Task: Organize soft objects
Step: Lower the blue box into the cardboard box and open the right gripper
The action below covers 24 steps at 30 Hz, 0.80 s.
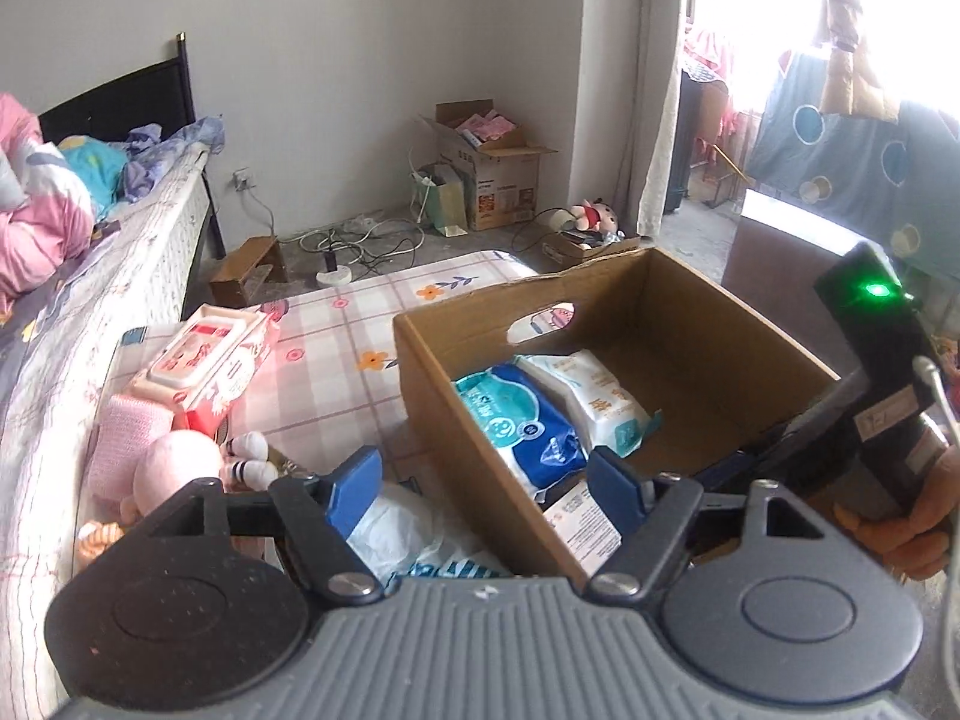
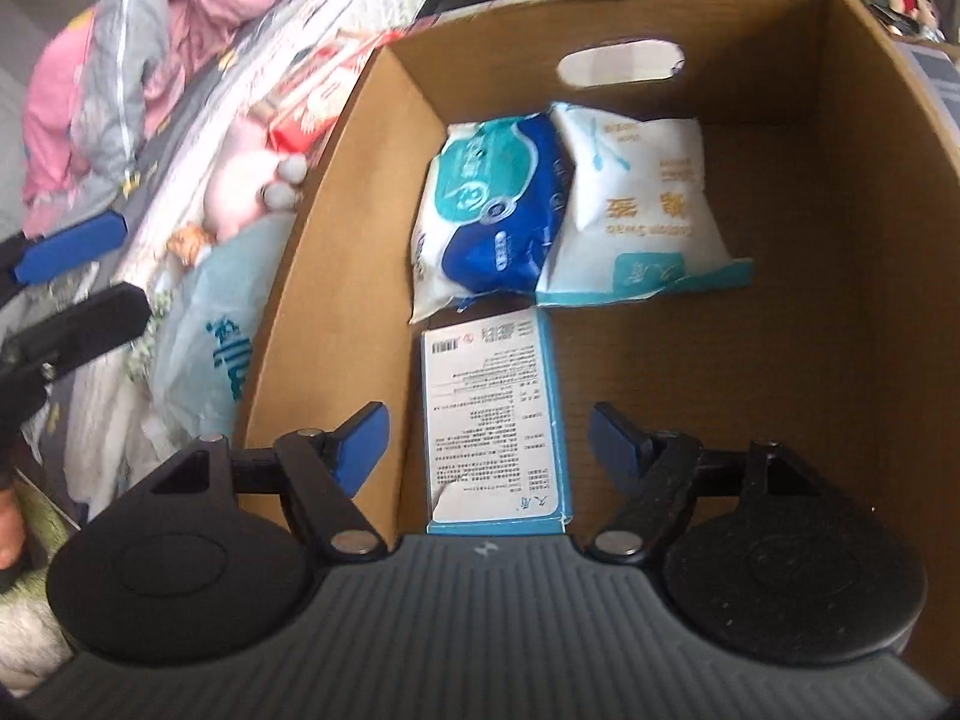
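**Two wrist views of an open box, three packs inside**

Left wrist view. Your left gripper (image 1: pixel 485 483) hangs over the near left corner of the cardboard box (image 1: pixel 432 372), jaws wide apart and holding nothing; one blue pad (image 1: pixel 354 489) lies outside the wall, the other inside. Only this view gives you the room: a checked mat (image 1: pixel 336 336) on the floor, a bed (image 1: pixel 90 276) on the left, a pink wipes pack (image 1: pixel 207 360) and a pink doll (image 1: pixel 174 462) on the mat, a second carton (image 1: pixel 498 174) against the far wall, and your right gripper's black body with a green light (image 1: pixel 879 290) at the right edge. A white plastic bag (image 1: pixel 408 540) with blue print lies just outside the box, under the left pad.

Right wrist view. Your right gripper (image 2: pixel 489 450) points down into the box (image 2: pixel 336 192), jaws well open, with a flat blue-edged carton (image 2: pixel 495 414) lying on the floor between the pads and not touched by them. Only here do you see this carton whole; its white face carries a barcode and dense small print, too fine to read. Beyond it, touching side by side, lie a blue-and-white pack (image 2: pixel 486 216) and a white pack (image 2: pixel 642 210). The white pack reads "Cotton Swabs", upside down, beside gold characters. The box's handle slot (image 2: pixel 621 63) shows in the far wall.
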{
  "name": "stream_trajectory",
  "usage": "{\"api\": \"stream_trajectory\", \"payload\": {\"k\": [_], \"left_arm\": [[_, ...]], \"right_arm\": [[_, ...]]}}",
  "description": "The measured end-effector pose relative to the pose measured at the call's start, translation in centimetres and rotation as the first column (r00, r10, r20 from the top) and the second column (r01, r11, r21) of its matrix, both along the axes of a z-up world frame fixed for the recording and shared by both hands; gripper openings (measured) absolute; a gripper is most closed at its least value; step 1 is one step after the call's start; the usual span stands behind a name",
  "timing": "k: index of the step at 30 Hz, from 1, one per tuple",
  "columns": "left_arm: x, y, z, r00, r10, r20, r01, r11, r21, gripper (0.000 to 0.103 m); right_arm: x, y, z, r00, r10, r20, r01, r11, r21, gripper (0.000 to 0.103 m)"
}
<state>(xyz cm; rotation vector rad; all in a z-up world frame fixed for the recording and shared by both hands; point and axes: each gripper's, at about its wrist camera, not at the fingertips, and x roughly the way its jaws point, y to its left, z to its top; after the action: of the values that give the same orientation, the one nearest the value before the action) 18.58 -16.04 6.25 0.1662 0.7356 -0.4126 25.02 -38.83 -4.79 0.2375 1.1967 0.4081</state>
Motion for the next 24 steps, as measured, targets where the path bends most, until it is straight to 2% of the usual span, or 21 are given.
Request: {"api": "stream_trajectory", "payload": {"k": [7, 11, 15, 18, 24], "left_arm": [[-0.9, 3.6, -0.5, 0.998, 0.056, -0.033, -0.057, 0.998, -0.024, 0.077], [-1.1, 5.0, -0.9, 0.997, 0.074, -0.037, -0.075, 0.997, -0.03, 0.077], [-1.3, 6.2, -1.1, 0.995, 0.093, -0.045, -0.095, 0.995, -0.04, 0.077], [-1.6, 6.7, -1.1, 0.994, 0.1, -0.046, -0.102, 0.994, -0.047, 0.077], [-2.0, 7.7, -0.9, 0.992, 0.119, -0.047, -0.121, 0.991, -0.055, 0.077]], "right_arm": [[1.9, 2.3, -3.0, 0.998, 0.038, -0.057, -0.043, 0.994, -0.103, 0.073], [1.2, 3.7, -3.4, 0.994, 0.097, -0.05, -0.102, 0.986, -0.133, 0.073], [0.6, 5.3, -3.6, 0.99, 0.141, -0.023, -0.142, 0.968, -0.206, 0.074], [0.8, 5.0, -4.5, 0.991, 0.119, -0.055, -0.127, 0.975, -0.182, 0.074], [0.7, 4.5, -4.3, 0.991, 0.12, -0.054, -0.127, 0.981, -0.148, 0.072]]}}
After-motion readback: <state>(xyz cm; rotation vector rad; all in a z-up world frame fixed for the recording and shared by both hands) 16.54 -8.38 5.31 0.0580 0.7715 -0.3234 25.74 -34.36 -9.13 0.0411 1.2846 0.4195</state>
